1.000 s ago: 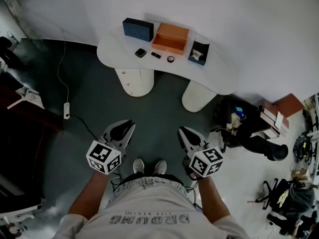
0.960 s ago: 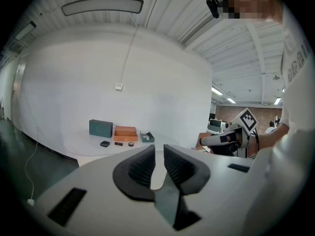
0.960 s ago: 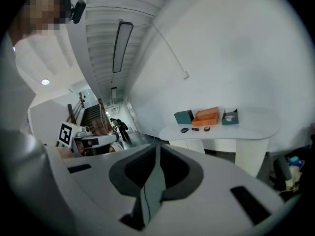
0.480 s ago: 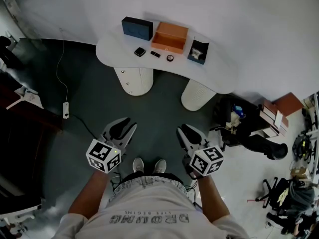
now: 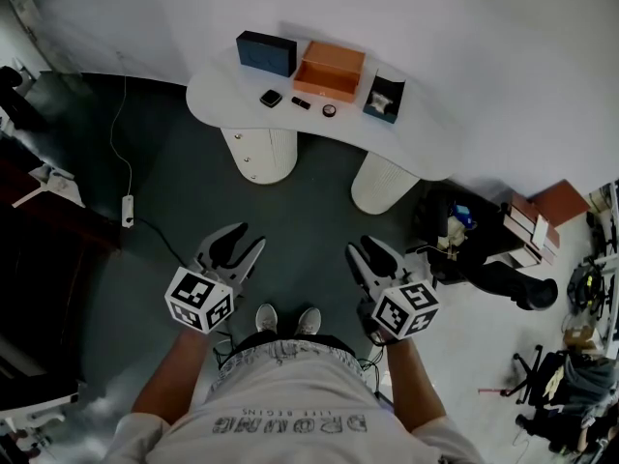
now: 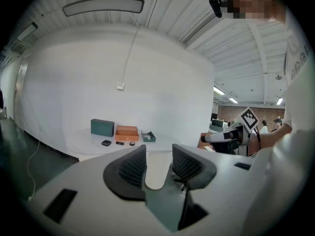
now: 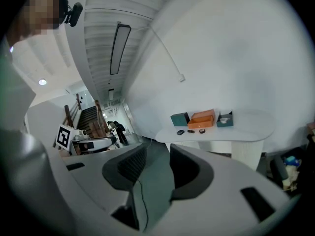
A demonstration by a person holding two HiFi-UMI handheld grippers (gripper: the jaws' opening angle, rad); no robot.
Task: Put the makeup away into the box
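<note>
Nothing is packed yet. A black compact [image 5: 271, 98], a short dark tube [image 5: 302, 103] and a round pot [image 5: 330, 111] lie on the white tabletop [image 5: 319, 141], just before the open orange box [image 5: 330, 72]. The left tool [image 5: 247, 238] and right tool [image 5: 365, 250] are well short of the tabletop. Their jaws have just been spreading, with nothing between them.

The worktop [image 5: 222, 90] is white, smooth and matt, like painted board, and its two rounded pedestals [image 5: 263, 155] share that finish. The open orange box [image 5: 329, 72] looks like matt card, as do the dark blue box [image 5: 267, 53] and the small teal box [image 5: 384, 100]. The makeup pieces [image 5: 271, 98] are dark, and their finish is too small to judge. The floor [image 5: 184, 201] is dark and smooth with a faint sheen. The shirt [image 5: 290, 404] is grey printed cloth.
</note>
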